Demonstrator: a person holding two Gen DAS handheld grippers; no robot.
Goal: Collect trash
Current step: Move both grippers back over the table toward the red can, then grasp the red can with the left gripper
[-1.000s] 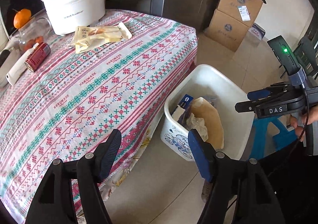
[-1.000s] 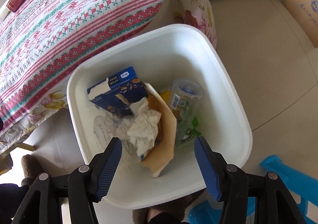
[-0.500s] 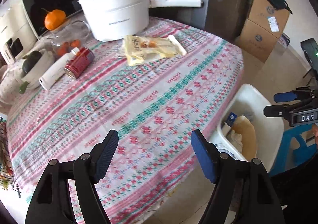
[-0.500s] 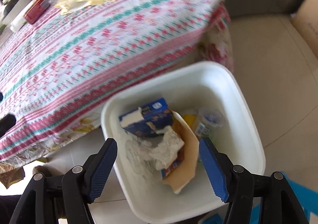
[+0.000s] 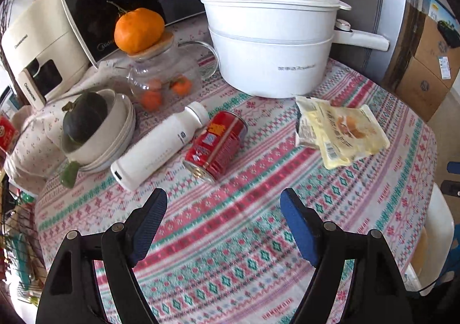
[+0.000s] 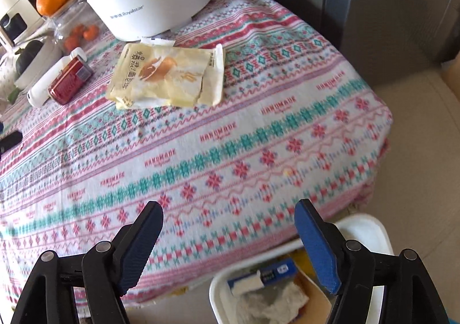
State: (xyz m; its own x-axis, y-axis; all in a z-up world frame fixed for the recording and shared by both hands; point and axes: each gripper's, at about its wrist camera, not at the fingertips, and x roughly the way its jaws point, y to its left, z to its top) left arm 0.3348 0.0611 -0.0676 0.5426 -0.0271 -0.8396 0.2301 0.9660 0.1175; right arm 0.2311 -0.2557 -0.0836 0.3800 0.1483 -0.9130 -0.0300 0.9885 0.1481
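**Grippers reaching over the table for more trash**

Left gripper (image 5: pixel 222 214) is hovering above the patterned tablecloth (image 5: pixel 258 209) with its jaws spread wide and nothing between them. Just beyond its fingertips, a red can (image 5: pixel 215 144) is lying on its side, touching a white bottle (image 5: pixel 161 142) that is also lying down beside it. Farther right, apart from both, a yellow food wrapper (image 5: pixel 342 131) is lying flat near the base of the white electric pot (image 5: pixel 270 45). Bowls holding a dark squash, and a glass jar topped with an orange, are standing behind the bottle and do not look like trash.

Right gripper (image 6: pixel 228 226) is likewise gaping and empty, hanging over the table edge nearest the white trash bin (image 6: pixel 371 227). The bin is sitting on the floor just beside the table, already holding a blue carton, crumpled paper and a brown sheet. From this side the wrapper (image 6: pixel 166 76) is lying well ahead of the fingers.

Judging by this, the fetching step is in hand: both tools are free and facing the leftover items. The left one seems best placed for the can, and would need to come down with its fingers straddling the can's round sides so it cannot roll away. The wrapper is flat, so the right would likely need to pinch a raised edge.
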